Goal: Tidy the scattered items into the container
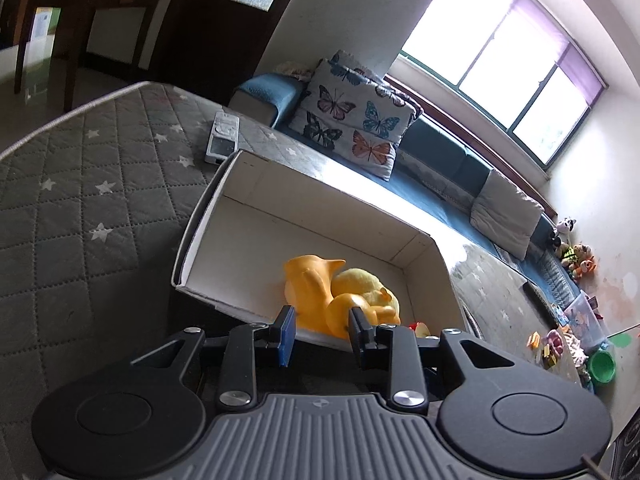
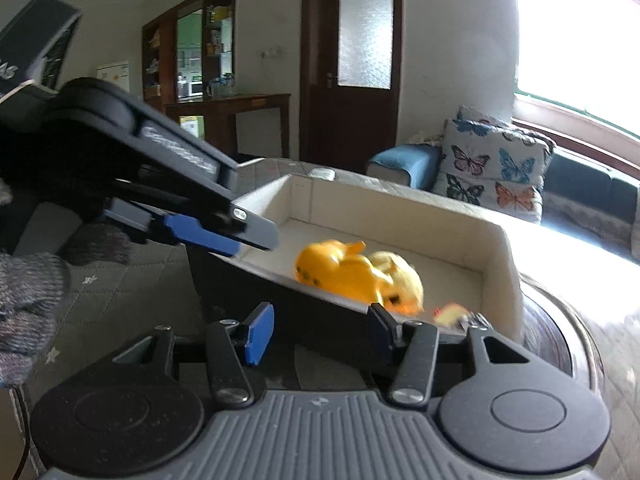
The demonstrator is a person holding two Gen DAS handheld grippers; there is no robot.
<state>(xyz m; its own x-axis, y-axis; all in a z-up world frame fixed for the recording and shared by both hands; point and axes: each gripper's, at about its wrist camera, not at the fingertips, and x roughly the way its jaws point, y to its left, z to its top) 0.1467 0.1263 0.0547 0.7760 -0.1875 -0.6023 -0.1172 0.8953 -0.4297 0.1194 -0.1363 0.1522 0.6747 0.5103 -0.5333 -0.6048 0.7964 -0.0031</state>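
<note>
A white open box (image 1: 304, 200) stands on the grey quilted surface (image 1: 80, 184). Inside it lie an orange plastic toy (image 1: 308, 292) and a yellow plush toy (image 1: 368, 284), touching each other. A small red and yellow item (image 1: 418, 327) lies beside them. My left gripper (image 1: 322, 334) is open and empty at the box's near rim, just short of the toys. In the right wrist view the box (image 2: 400, 208) holds the same toys (image 2: 352, 270). My right gripper (image 2: 324, 330) is open and empty below the near wall. The left gripper (image 2: 200, 228) reaches over the box's left corner.
A white remote (image 1: 222, 136) lies on the quilted surface behind the box. A blue sofa with a butterfly cushion (image 1: 352, 120) runs along the window side. Toys and a green bowl (image 1: 602, 366) lie on the floor at right. A gloved hand (image 2: 28, 308) is at far left.
</note>
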